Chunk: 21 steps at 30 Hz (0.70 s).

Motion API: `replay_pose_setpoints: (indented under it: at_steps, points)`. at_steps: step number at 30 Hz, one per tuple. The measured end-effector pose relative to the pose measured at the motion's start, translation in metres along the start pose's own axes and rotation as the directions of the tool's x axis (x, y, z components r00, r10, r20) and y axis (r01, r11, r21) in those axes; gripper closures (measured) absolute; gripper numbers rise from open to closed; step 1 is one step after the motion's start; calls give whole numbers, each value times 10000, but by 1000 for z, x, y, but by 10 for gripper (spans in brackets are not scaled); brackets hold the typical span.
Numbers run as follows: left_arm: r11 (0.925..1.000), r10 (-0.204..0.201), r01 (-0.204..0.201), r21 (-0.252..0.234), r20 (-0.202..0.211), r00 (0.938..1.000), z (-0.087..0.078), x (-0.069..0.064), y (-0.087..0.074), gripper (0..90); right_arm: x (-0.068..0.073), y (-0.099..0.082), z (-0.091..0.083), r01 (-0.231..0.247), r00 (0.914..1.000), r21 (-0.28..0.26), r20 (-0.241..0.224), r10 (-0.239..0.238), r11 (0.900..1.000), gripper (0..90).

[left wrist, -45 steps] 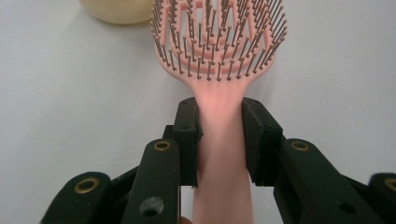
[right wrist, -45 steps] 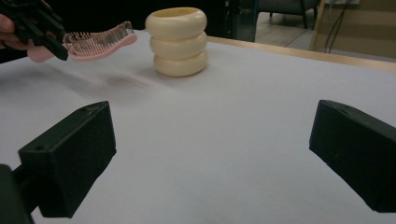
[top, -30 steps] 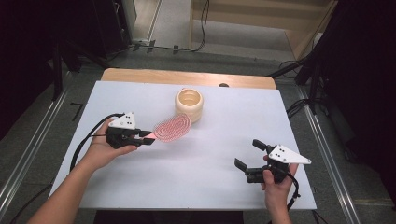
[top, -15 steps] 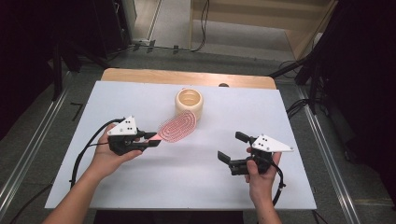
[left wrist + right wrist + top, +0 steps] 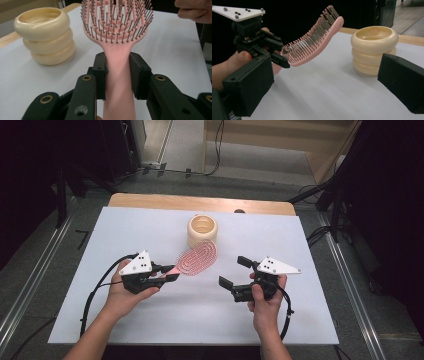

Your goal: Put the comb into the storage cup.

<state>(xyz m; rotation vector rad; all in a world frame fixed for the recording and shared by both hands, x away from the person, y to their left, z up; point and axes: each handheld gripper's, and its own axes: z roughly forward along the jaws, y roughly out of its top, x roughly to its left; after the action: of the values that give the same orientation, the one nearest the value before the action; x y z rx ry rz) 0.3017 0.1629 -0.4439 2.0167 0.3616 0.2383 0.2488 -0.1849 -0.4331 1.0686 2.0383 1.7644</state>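
A pink hairbrush [image 5: 197,258] is held off the white table by its handle, bristles up, head pointing toward a cream ribbed cup [image 5: 202,230]. My left gripper [image 5: 169,273] is shut on the handle [image 5: 117,75]; its pads press both sides of it. The brush head [image 5: 116,20] rises in front of the jaws, with the cream cup [image 5: 45,35] to the left. My right gripper [image 5: 232,272] stands open right of the brush with nothing between its jaws. In the right gripper view the brush [image 5: 314,46] hangs tilted ahead, beside the cup [image 5: 374,50].
The white table [image 5: 150,225] has a wooden strip along its far edge [image 5: 200,202]. Dark floor, metal rails and cables surround it. Bare tabletop lies between the two hands and toward the near edge.
The left gripper has carried the brush toward the near middle of the table, away from the cup. The right hand has moved left and a little up, toward the brush.
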Motion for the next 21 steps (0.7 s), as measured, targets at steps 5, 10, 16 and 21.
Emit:
replay_pose_setpoints:
  at_steps: [5, 10, 16, 21]
  points:
    - [9999, -93, 93, -131, -30, 10000, 4, -10, 1, 703, 5, -1, 9, 5, 9991, -29, -431, -6, 10000, 0]
    - [9987, -132, 128, -490, -80, 9999, 7, -19, -1, 703, 7, -2, 12, -234, 9978, -4, -625, 234, 9997, 0]
    - [9951, -317, 294, -945, -230, 9992, 9, -32, -5, 703, 10, -6, 17, -796, 9909, 43, -1085, 796, 9968, 0]
    - [9901, -380, 322, -1363, -398, 9985, 9, -44, -6, 703, 13, -7, 19, -1169, 9840, 36, -1346, 1163, 9931, 0]
